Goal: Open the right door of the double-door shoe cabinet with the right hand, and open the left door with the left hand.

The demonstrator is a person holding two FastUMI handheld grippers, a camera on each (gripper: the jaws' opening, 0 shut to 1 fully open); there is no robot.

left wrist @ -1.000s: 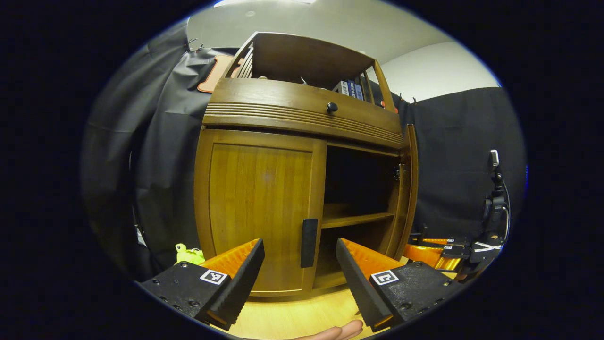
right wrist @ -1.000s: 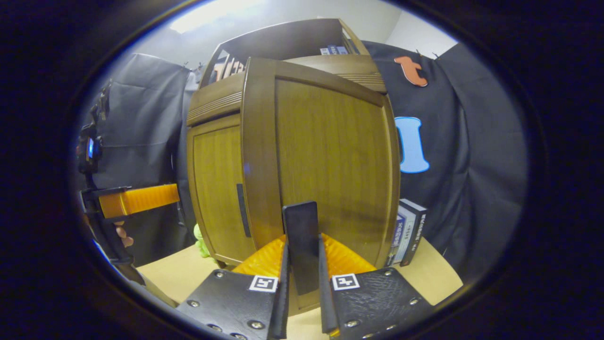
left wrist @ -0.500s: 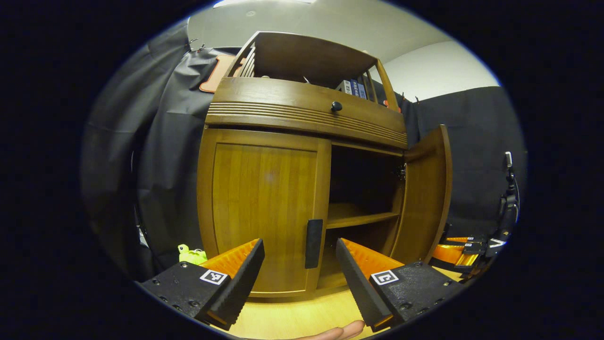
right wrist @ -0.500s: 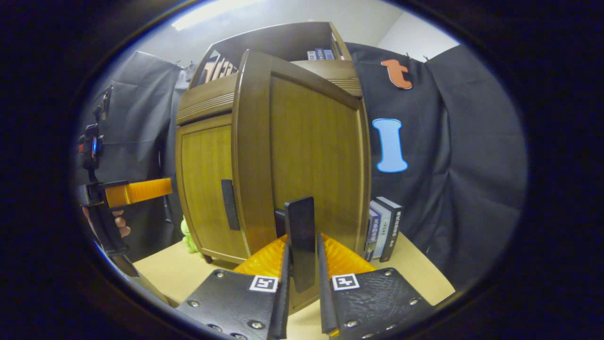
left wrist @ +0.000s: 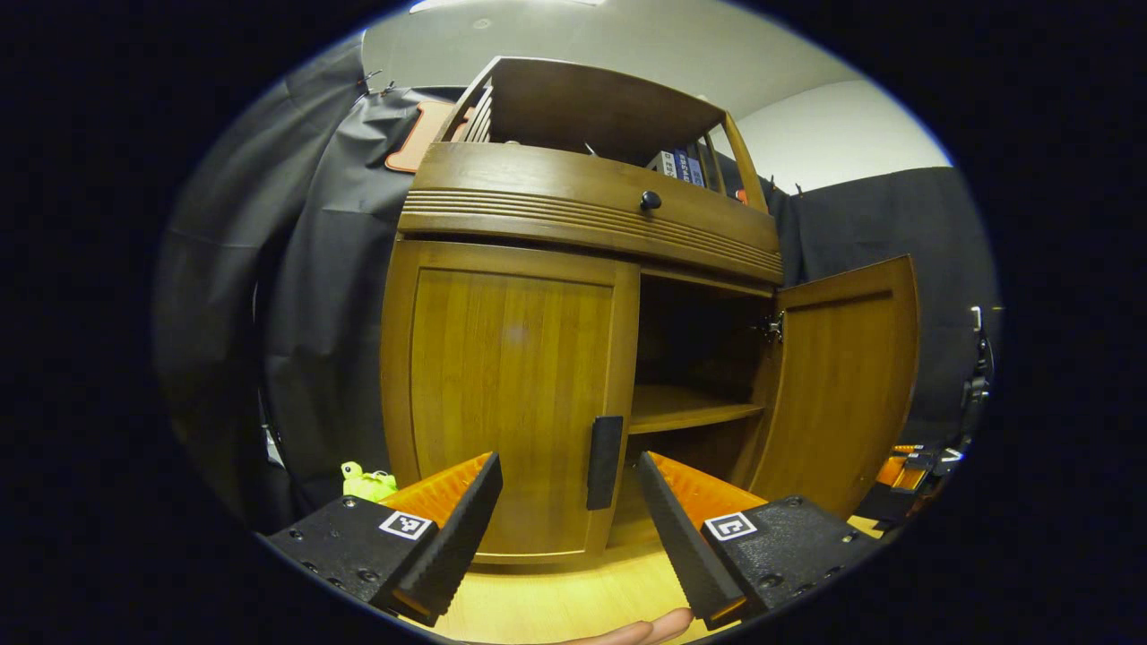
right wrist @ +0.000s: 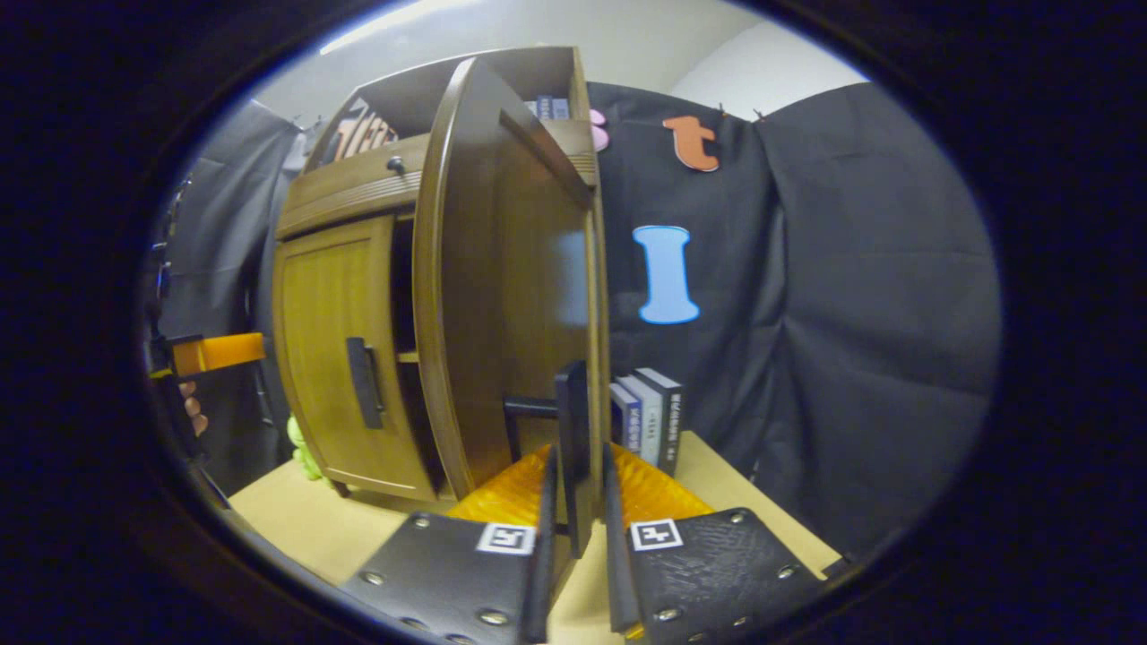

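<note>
Clamping the right door's handle [right wrist: 573,448] at lower centre, the right gripper [right wrist: 574,546] is holding the right door [left wrist: 842,385] swung open (frame right); the left gripper [left wrist: 569,528] is hovering agape before the closed left door [left wrist: 511,394].

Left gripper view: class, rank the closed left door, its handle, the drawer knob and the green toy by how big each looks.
1. Left door
2. Handle
3. Green toy, partly hidden, so unsure against the handle
4. Drawer knob

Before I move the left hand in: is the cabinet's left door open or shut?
Shut. The left door sits flush in its frame, handle untouched ahead of the open left gripper.
</note>
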